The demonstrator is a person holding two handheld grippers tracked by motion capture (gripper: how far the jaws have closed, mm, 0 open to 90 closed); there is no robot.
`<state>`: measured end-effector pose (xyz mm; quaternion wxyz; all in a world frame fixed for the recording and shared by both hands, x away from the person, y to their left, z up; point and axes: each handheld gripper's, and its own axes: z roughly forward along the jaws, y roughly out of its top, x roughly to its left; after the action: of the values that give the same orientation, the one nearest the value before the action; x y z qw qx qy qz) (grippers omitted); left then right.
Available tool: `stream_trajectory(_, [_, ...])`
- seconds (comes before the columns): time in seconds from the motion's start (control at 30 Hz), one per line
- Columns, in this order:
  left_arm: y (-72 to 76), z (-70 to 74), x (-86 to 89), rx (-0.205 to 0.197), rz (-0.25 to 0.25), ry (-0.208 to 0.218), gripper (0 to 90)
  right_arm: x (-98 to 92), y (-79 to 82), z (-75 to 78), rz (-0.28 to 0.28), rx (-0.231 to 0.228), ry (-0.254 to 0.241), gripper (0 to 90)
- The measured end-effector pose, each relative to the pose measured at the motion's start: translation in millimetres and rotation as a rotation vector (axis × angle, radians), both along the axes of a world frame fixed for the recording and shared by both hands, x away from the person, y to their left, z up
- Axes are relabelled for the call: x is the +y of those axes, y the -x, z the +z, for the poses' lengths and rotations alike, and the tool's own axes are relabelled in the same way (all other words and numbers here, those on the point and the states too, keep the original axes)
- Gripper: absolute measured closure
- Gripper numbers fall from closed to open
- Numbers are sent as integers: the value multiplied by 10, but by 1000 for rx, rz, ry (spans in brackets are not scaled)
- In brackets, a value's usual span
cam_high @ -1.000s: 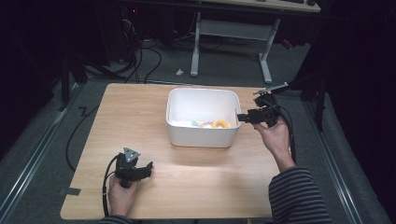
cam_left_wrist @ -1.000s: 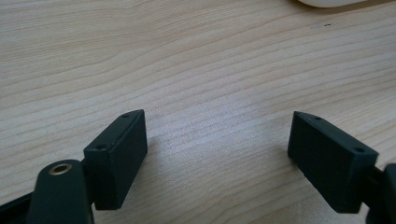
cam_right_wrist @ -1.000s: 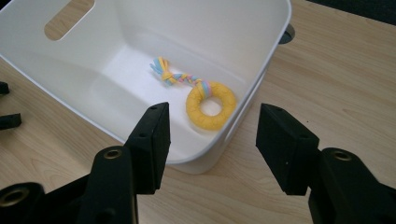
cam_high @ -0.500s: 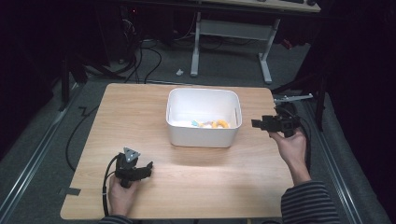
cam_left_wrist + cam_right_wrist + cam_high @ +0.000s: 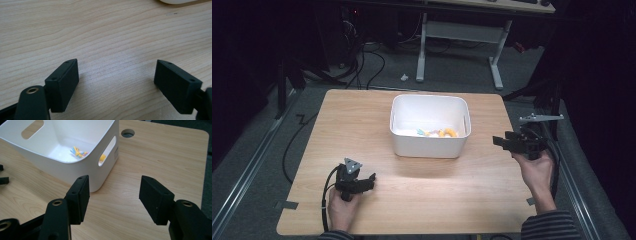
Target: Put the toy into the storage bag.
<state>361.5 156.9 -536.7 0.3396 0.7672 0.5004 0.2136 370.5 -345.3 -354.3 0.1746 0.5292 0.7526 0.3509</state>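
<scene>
A white bin (image 5: 429, 132) stands at the middle of the wooden table (image 5: 362, 115), with small colourful pieces (image 5: 442, 133) at its bottom right. My left gripper (image 5: 371, 180) rests low on the table's near left, open, with only bare wood between its jaws (image 5: 116, 75). My right gripper (image 5: 496, 141) is held above the table's right edge, open and holding nothing, pointing at the bin from a short distance. In the right gripper view (image 5: 114, 192) the bin (image 5: 62, 162) lies ahead to the left, and the colourful pieces (image 5: 78, 152) show inside it.
A round cable hole (image 5: 127, 132) sits in the table's far corner past the bin. A white desk frame (image 5: 494, 65) and cables (image 5: 377, 55) are on the floor behind the table. A corner of the bin (image 5: 177, 1) shows at the top of the left gripper view.
My right gripper has drawn back from the bin's right side, moving right and nearer the person, to the table's right edge. The left gripper has stayed still.
</scene>
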Motion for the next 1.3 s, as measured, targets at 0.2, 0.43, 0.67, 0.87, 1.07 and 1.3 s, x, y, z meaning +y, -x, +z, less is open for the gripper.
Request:
stream_trajectory(0.2, [-1, 0, 0, 0, -1, 0, 203, -27, 134, -50, -10, -24, -4, 414])
stream_trajectory(0.43, [-2, 0, 0, 0, -1, 0, 203, -21, 300, -112, -13, -56, 5, 420])
stream_trajectory(0.67, [-2, 0, 0, 0, -1, 0, 202, -55, 396, -323, -33, -51, -18, 421])
stream_trajectory(0.87, [-2, 0, -1, 0, -1, 0, 202, -50, 431, -587, -35, -24, -25, 421])
stream_trajectory(1.07, [-2, 0, -1, 0, -2, -1, 202, -24, 443, -825, -46, -12, -57, 421])
stream_trajectory(1.3, [-2, 0, -1, 0, -1, -1, 202, -7, 405, -1093, -51, 4, -106, 412])
